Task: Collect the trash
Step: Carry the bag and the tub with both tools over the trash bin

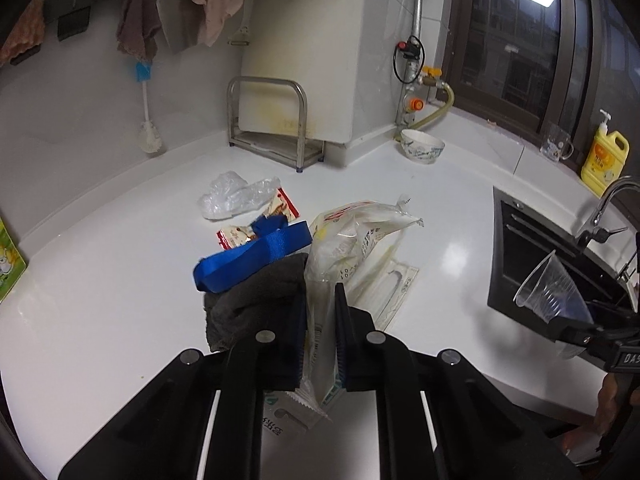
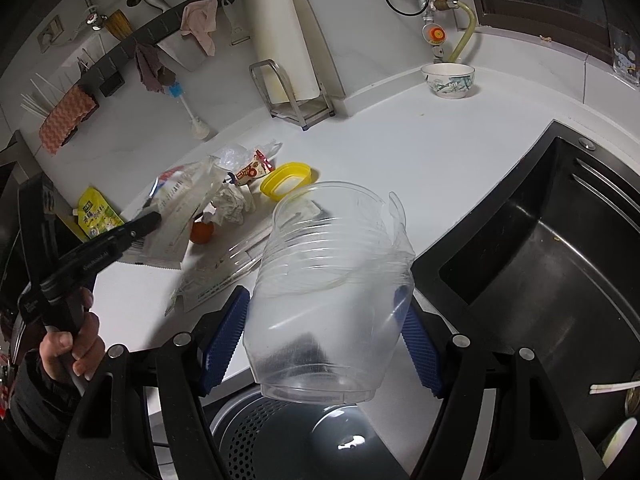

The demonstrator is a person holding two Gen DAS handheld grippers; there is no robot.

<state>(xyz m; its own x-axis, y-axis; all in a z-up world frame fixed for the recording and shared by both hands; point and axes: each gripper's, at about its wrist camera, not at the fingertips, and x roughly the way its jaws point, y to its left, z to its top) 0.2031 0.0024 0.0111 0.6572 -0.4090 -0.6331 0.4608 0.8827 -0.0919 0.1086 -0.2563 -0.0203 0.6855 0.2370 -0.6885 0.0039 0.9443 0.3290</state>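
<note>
My left gripper (image 1: 320, 300) is shut on a clear plastic wrapper (image 1: 356, 236) and holds it above the white counter (image 1: 120, 280). The wrapper also shows in the right wrist view (image 2: 180, 208). My right gripper (image 2: 324, 312) is shut on a cracked clear plastic cup (image 2: 328, 280), above a perforated bin (image 2: 280, 432) at the counter's front edge. The cup also shows in the left wrist view (image 1: 552, 292). More trash lies on the counter: a crumpled clear bag (image 1: 232, 200), a red-and-white snack packet (image 1: 280, 208), a crumpled tissue (image 2: 230, 204) and flat wrappers (image 2: 224, 276).
A blue strap (image 1: 256, 256) and grey cloth (image 1: 248, 304) lie by my left fingers. A yellow lid (image 2: 286, 180), an orange fruit (image 2: 202, 232) and a bowl (image 2: 448, 78) sit on the counter. The black sink (image 2: 540, 260) lies to the right; a steel rack (image 1: 272, 124) stands behind.
</note>
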